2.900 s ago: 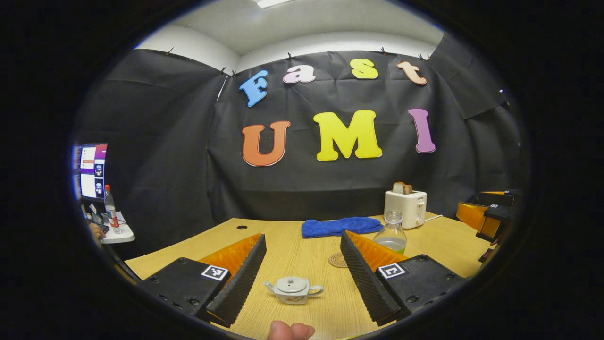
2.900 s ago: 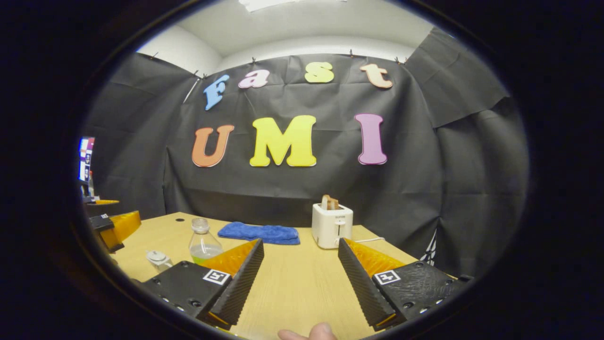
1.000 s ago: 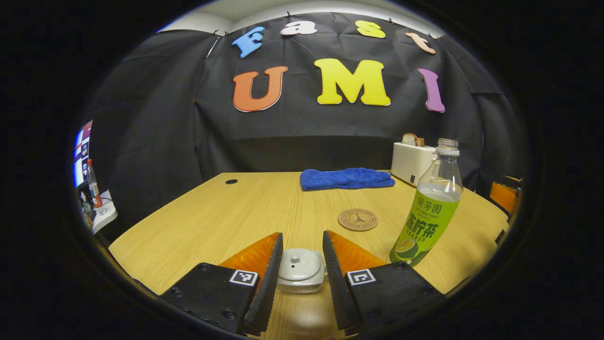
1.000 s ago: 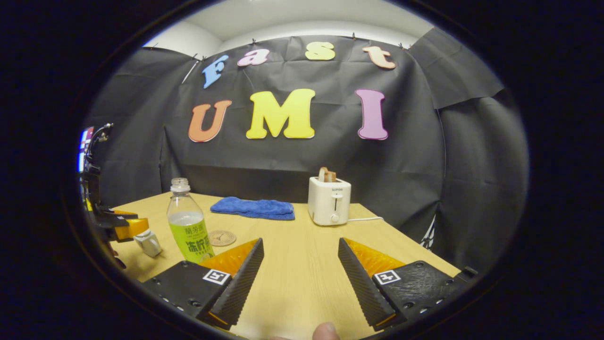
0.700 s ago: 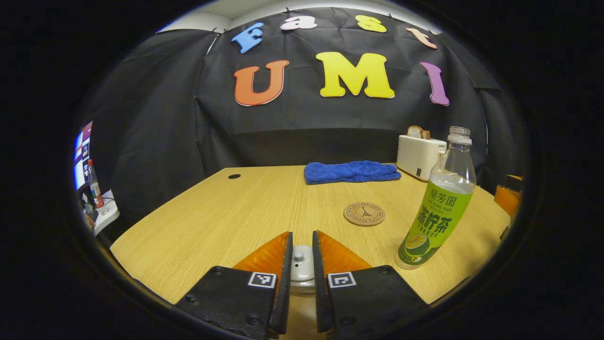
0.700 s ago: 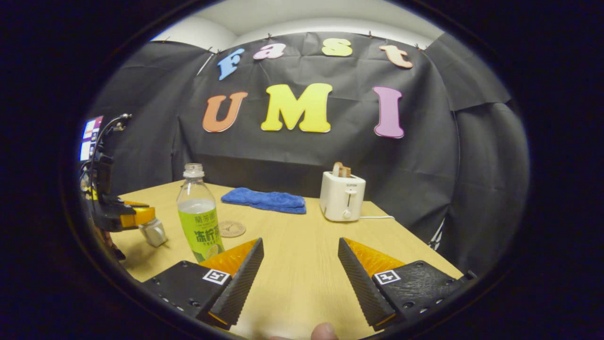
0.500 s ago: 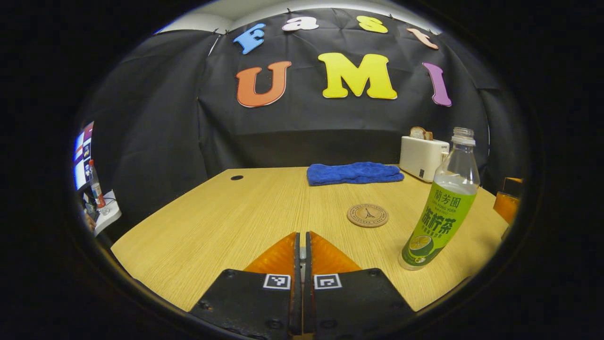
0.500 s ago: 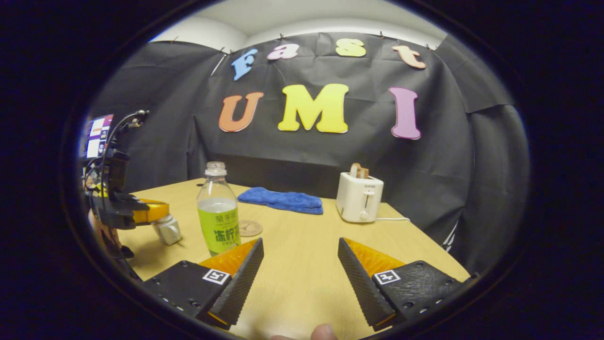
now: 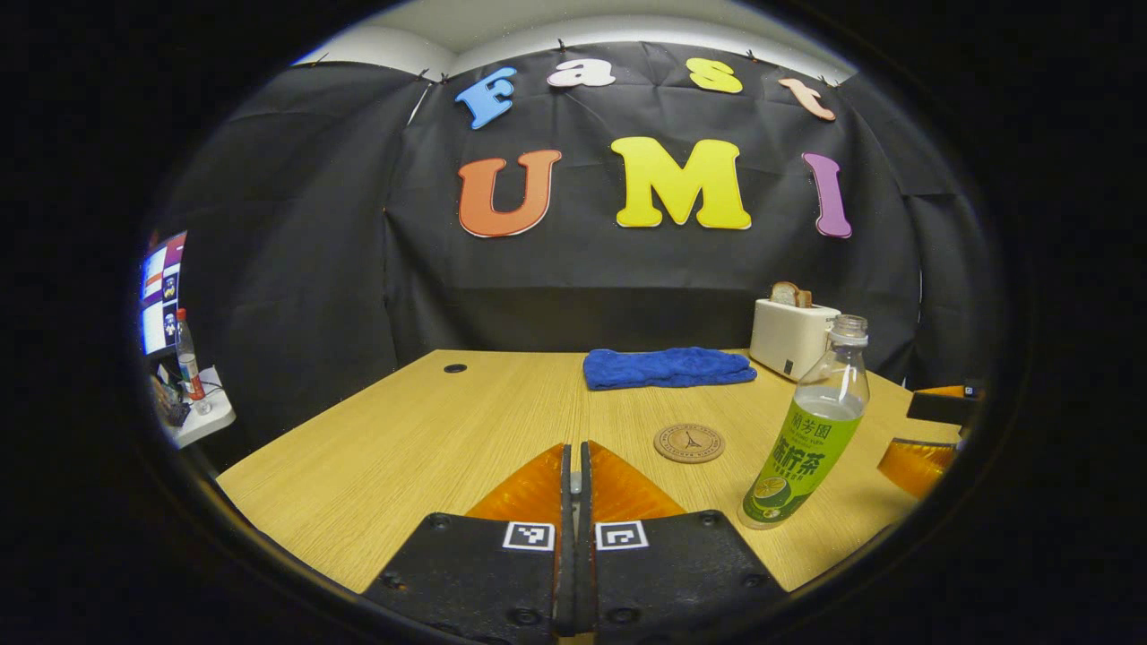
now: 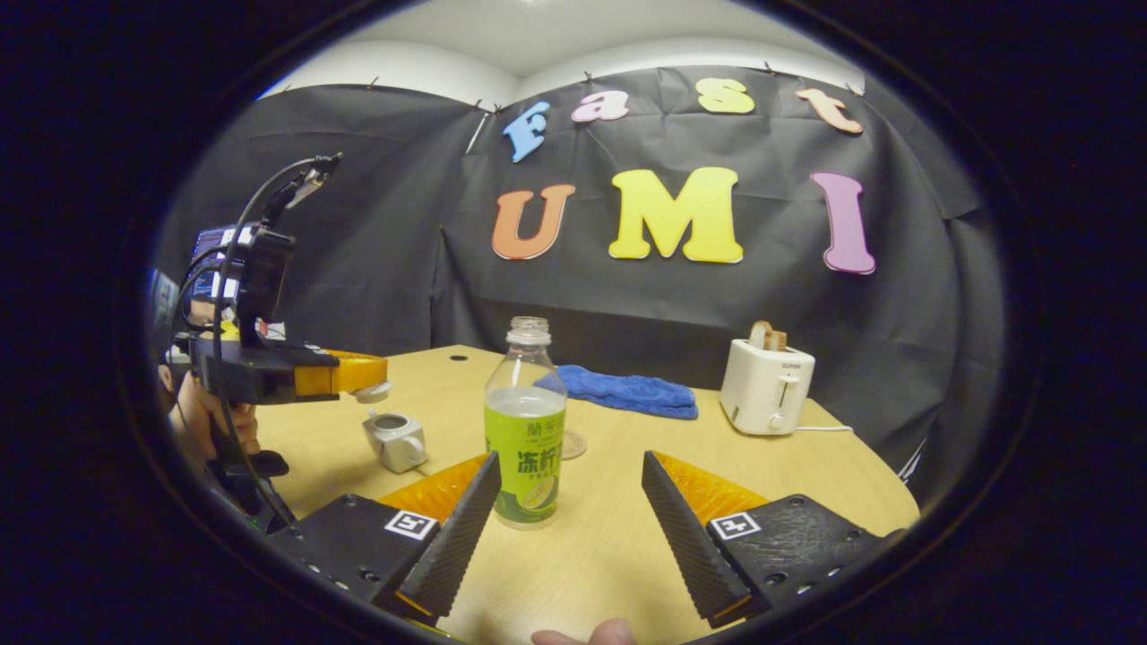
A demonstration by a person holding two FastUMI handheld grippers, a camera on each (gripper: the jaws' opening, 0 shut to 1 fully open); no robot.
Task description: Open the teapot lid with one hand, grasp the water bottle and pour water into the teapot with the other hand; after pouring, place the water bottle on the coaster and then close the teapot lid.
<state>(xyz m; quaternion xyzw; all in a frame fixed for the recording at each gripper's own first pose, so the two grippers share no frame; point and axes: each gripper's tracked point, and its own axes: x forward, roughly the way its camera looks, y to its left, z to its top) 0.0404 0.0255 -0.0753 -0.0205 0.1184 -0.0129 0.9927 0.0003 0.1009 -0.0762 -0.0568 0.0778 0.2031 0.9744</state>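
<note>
In the right gripper view, the small white teapot (image 10: 396, 441) sits open on the wooden table (image 10: 627, 555). Above it hangs its lid (image 10: 370, 391), with my left gripper (image 10: 372, 372) shut on it. In the left gripper view that gripper (image 9: 573, 452) has its fingers pressed together, hiding nearly all of the lid. The uncapped water bottle (image 10: 526, 430) with a green label stands upright just beyond my open right gripper (image 10: 569, 502), slightly left of the gap and touching neither finger. The round coaster (image 9: 688, 442) lies left of the bottle (image 9: 806, 430).
A blue towel (image 9: 668, 367) and a white toaster (image 9: 793, 327) with a slice of bread stand at the back of the table. A hand (image 10: 202, 412) holds the left gripper. A side desk with a screen (image 9: 157, 291) is far left. The table's right edge is near the toaster (image 10: 766, 385).
My left gripper closed on the lid's knob and lifted the lid off the teapot. My right gripper swung left, bringing the bottle in front of its open fingers.
</note>
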